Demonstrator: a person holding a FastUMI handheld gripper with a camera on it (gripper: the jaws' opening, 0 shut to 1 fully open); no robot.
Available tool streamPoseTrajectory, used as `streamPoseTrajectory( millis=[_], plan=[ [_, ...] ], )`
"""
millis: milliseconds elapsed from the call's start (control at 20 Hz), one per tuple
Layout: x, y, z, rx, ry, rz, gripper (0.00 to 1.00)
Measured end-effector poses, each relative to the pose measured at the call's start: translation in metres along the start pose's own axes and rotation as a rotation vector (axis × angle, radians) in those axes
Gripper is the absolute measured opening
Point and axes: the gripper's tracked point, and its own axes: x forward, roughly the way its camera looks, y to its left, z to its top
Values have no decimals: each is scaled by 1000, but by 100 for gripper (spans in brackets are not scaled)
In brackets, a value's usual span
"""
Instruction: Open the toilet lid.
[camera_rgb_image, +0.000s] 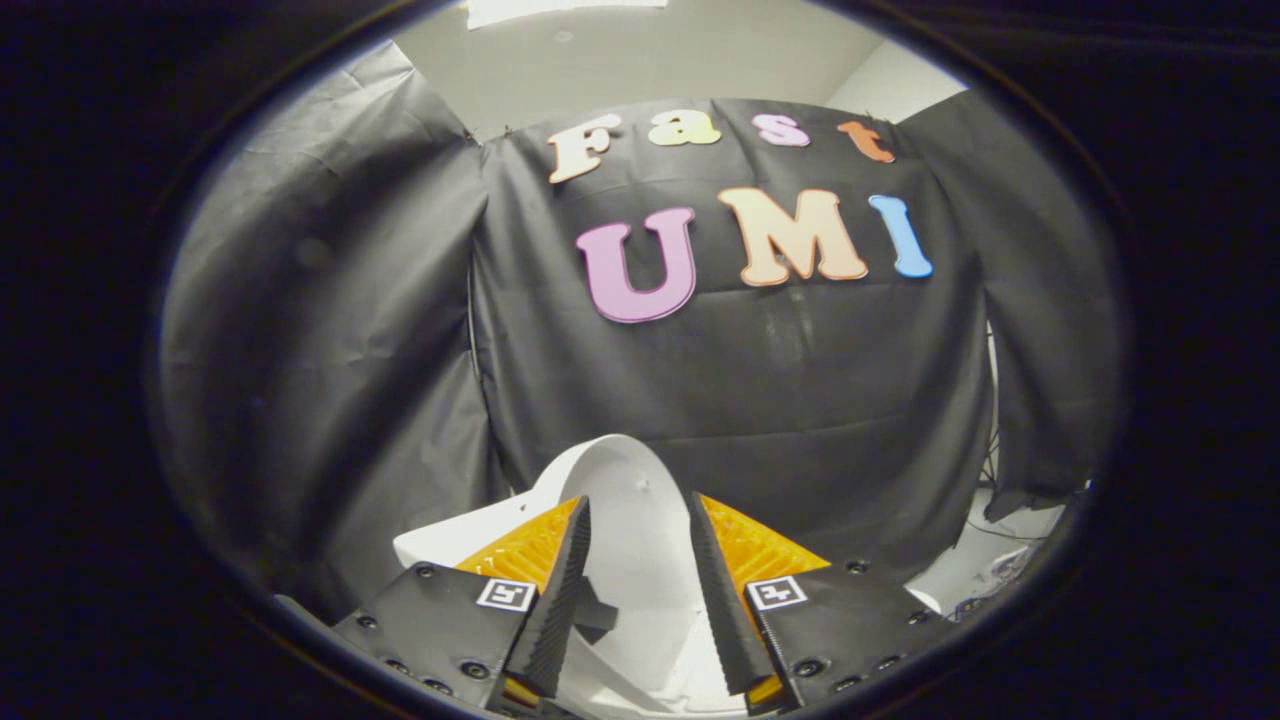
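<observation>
Black cloth (800, 380) hangs as the booth's wall across the whole far side, one broad panel straight ahead and two more folding in at the sides, creased and slack, with a seam where the left panel meets the middle one. Above the cloth a pale ceiling (650, 60) shows, and at the cloth's lower right corner a strip of light floor (1000, 540) with a thin dark cable lying on it. In front of the cloth, low down, stands the white toilet (450, 535): a flat white part of it runs out to the left behind the left finger, and its lid (630, 520) rises from there as a smooth rounded white panel, tilted up so that its curved top edge stands against the black cloth just beyond the fingertips. A small dark spot sits on the lid's face near the top. The gripper (638, 515) reaches forward from below with the lid between its two fingers; the ribbed inner faces of the fingers lie along the lid's left and right sides, the left finger (560, 590) appearing to touch the lid's edge and the right finger (720, 590) lying close against the other side. Whether both press on it or merely flank it, I cannot tell. Each finger base carries a small square black-and-white marker (506, 594).
</observation>
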Motion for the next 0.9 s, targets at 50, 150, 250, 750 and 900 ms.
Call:
streamPoseTrajectory(
  millis=[50, 150, 250, 750, 900],
  plan=[
    [-1, -11, 6, -3, -12, -16, 62],
    [-6, -35, 17, -22, -37, -53, 62],
    [-9, -62, 30, -37, -64, -94, 62],
    [-33, -232, 55, -103, -49, -338, 63],
    [-39, -269, 55, -152, 6, -345, 63]
  ],
)
